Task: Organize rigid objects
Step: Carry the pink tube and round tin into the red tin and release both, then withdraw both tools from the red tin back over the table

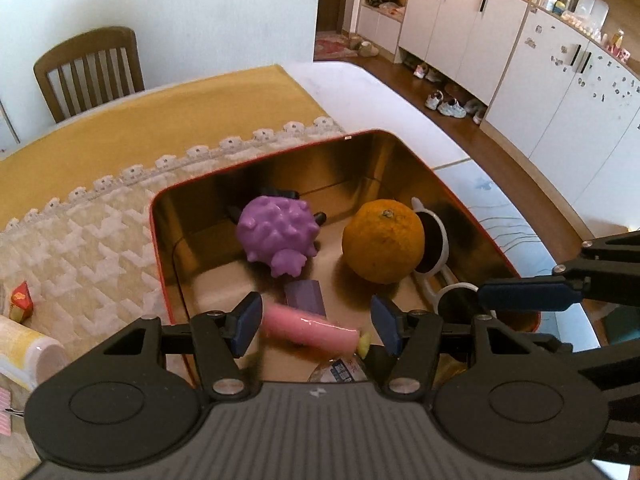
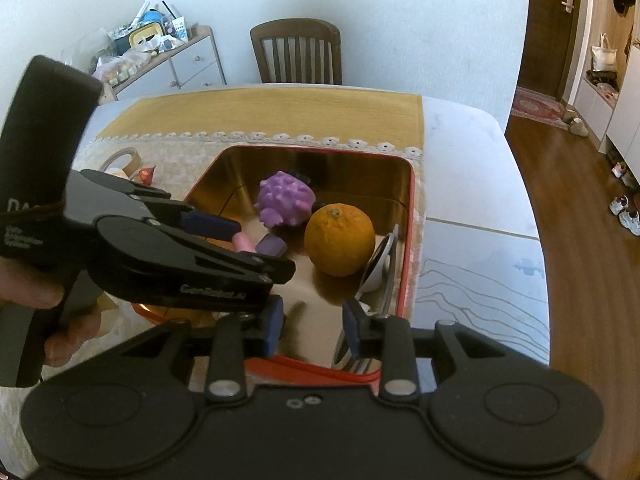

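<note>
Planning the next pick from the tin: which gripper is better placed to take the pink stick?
Left. The left gripper hangs open with the pink stick lying between its fingers, inside the red tin. The right gripper is open over the tin's near rim, nothing between its fingers.

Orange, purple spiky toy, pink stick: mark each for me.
Orange (image 1: pixel 383 240), left wrist view, middle of its peel.
Purple spiky toy (image 1: pixel 276 232), left wrist view, bumpy body.
Pink stick (image 1: pixel 308 328), left wrist view, mid-length.
</note>
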`<control>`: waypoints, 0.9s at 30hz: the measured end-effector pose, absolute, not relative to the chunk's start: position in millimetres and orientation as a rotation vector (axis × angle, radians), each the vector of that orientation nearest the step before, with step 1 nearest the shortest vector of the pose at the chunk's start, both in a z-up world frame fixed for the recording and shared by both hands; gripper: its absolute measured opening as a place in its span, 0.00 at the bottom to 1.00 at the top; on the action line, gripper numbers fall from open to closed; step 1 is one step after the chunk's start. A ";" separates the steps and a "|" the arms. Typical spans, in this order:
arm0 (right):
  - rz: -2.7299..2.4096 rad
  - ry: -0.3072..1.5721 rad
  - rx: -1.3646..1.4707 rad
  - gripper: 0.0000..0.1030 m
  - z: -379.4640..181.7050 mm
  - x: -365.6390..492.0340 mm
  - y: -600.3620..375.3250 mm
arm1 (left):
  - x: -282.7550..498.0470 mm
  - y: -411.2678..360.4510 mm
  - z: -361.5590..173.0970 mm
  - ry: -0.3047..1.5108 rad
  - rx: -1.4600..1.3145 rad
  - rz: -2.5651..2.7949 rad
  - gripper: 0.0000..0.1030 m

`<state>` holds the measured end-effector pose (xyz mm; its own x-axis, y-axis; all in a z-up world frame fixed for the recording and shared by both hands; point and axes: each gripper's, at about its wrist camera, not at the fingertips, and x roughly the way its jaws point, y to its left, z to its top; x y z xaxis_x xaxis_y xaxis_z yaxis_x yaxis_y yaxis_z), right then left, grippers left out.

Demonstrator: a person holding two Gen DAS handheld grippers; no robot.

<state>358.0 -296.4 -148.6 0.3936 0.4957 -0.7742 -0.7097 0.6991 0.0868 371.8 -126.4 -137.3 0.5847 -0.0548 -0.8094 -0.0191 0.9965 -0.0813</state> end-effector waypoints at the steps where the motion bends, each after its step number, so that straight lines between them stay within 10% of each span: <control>1: 0.778 0.876 -0.274 0.32 -148.2 357.3 -296.3 | 370.1 -126.0 -135.0 0.939 -0.087 -0.022 0.61; 27: 0.771 0.760 -0.195 0.63 -103.1 298.3 -269.8 | 261.1 -60.9 -66.0 0.723 -0.133 -0.009 0.69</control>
